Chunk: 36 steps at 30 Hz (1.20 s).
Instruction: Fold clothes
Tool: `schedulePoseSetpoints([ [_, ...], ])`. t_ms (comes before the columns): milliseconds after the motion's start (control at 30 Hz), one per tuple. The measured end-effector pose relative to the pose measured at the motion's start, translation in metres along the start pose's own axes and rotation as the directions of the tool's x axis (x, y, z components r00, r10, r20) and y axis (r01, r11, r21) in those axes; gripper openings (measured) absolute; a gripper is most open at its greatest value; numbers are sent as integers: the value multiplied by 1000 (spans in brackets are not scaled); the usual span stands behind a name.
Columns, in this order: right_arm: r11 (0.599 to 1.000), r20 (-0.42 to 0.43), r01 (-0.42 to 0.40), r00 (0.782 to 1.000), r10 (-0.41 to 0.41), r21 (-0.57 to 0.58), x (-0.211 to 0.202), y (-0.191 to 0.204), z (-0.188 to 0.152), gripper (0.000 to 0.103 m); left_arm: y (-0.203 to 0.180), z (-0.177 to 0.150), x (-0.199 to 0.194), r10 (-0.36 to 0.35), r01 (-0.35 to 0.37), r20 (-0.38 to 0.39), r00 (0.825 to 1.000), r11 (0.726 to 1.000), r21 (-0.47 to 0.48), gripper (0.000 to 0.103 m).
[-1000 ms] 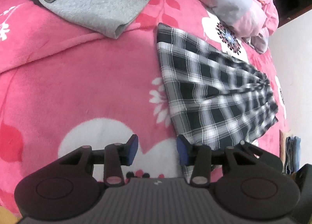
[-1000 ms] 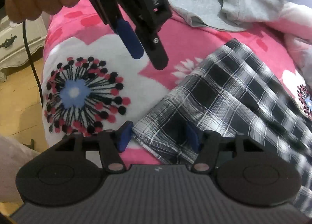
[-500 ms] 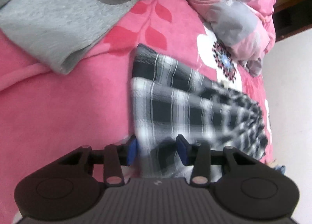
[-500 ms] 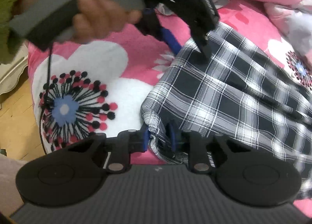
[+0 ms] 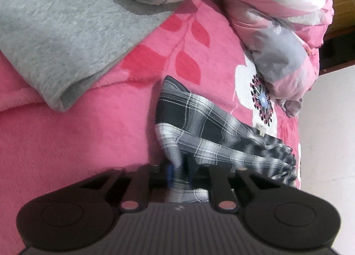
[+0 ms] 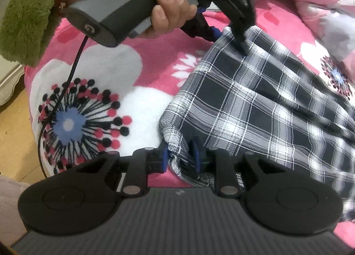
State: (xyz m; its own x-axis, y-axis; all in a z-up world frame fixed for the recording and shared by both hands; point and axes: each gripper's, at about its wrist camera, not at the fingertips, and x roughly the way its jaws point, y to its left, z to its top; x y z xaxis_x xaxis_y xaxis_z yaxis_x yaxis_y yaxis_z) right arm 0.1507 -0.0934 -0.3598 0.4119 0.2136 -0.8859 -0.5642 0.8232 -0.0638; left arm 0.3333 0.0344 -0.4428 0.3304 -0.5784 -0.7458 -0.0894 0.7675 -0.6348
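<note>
A black and white plaid garment [image 6: 266, 104] lies on a pink flowered blanket [image 6: 93, 73]. My right gripper [image 6: 179, 155] is shut on its near corner. My left gripper [image 5: 179, 175] is shut on the far corner of the same edge, and the plaid garment [image 5: 206, 128] hangs lifted and bunched from it. The left gripper also shows in the right wrist view [image 6: 230, 37], held by a hand in a green fuzzy sleeve.
A grey sweatshirt [image 5: 66, 33] lies on the blanket [image 5: 66, 144] beyond the plaid garment. A crumpled pink and grey quilt [image 5: 284, 50] sits at the back right. The bed's edge and a wooden floor [image 6: 15, 126] are at the left.
Both grippers have closed on corners of the plaid garment. The left one moved in onto the far corner, and that edge has lifted off the blanket.
</note>
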Motion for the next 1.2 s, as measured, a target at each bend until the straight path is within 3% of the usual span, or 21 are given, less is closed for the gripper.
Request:
schedulePoseSetpoints([
  [233, 995, 22, -6, 1000, 4, 104, -13, -9, 3, 9, -12, -1, -11, 17, -18, 46, 999, 1000, 15, 6],
  [533, 949, 161, -33, 987, -19, 313, -60, -49, 1, 8, -54, -2, -28, 11, -17, 118, 993, 999, 50, 5],
  [867, 797, 326, -123, 941, -96, 591, -125, -154, -51, 8, -159, -18, -18, -30, 4, 225, 974, 994, 112, 5],
  [1200, 624, 356, -135, 902, -244, 770, -147, -281, -141, 8, -292, -44, 80, -92, 35, 212, 973, 966, 258, 5],
])
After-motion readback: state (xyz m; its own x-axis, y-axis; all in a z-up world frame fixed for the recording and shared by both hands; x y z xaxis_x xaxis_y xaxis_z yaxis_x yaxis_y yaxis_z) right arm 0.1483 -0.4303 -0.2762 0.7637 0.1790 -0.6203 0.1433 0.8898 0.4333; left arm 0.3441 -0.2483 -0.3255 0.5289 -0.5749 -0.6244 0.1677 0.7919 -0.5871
